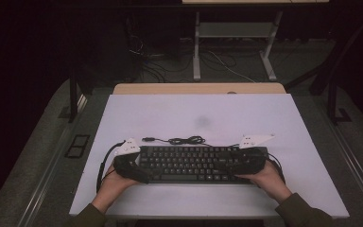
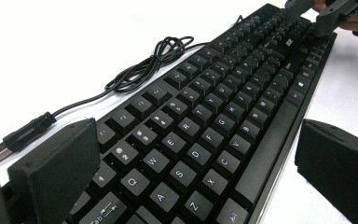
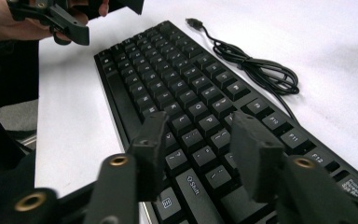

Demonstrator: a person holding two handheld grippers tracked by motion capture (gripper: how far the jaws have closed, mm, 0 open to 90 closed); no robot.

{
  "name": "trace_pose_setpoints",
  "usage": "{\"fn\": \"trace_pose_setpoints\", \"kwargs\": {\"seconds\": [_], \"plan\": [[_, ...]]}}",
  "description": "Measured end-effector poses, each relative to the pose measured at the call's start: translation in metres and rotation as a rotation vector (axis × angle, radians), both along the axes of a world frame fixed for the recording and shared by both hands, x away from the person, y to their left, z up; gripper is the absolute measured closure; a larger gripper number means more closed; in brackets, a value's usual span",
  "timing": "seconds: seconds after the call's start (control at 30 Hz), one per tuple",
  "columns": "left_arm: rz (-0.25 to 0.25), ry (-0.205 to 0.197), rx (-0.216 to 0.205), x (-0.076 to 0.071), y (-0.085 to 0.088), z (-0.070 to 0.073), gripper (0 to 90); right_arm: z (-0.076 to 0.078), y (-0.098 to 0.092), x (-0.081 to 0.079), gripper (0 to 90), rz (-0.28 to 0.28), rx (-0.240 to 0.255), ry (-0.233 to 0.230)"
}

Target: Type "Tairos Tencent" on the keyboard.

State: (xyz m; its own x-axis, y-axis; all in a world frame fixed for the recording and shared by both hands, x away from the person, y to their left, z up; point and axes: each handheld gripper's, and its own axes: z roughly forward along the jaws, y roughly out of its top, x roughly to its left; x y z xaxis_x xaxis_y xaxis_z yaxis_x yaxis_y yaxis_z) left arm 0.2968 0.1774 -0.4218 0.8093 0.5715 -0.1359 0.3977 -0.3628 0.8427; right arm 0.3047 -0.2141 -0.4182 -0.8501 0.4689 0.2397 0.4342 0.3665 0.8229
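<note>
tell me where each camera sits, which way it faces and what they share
High view: above the person's side, looking forward and down on the white table; forearms, left gripper and right gripper at the keyboard ends.
Left gripper view: rides the left gripper, looking along the keyboard from its Q end; jaws straddle it.
Right gripper view: rides the right gripper, looking back from the Shift end; own jaws over the keys.
Shared: keyboard and coiled USB cable.
</note>
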Motion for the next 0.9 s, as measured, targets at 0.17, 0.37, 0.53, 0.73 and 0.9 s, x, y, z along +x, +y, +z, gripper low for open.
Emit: {"fn": "trace_pose_setpoints", "kwargs": {"seconds": [0.17,0.37,0.53,0.73,0.9], "plan": [[0.000,-0.001,0.000,0.000,0.000,0.000,0.0,-0.003,0.001,-0.001,72.4,0.009,-0.024,0.003],[-0.009,-0.004,0.005,0.000,0.000,-0.001,0.0,-0.006,0.003,-0.001,83.0,0.023,-0.059,0.007],[-0.008,-0.006,0.004,0.000,0.000,-0.001,0.0,-0.007,0.003,-0.002,88.6,0.039,-0.071,0.014],[-0.007,-0.004,0.005,0.000,0.000,-0.001,0.0,-0.010,0.003,-0.002,88.7,0.049,-0.087,0.023],[-0.009,-0.004,0.007,0.000,0.000,-0.001,0.0,-0.013,0.004,-0.001,88.7,0.058,-0.110,0.028]]}}
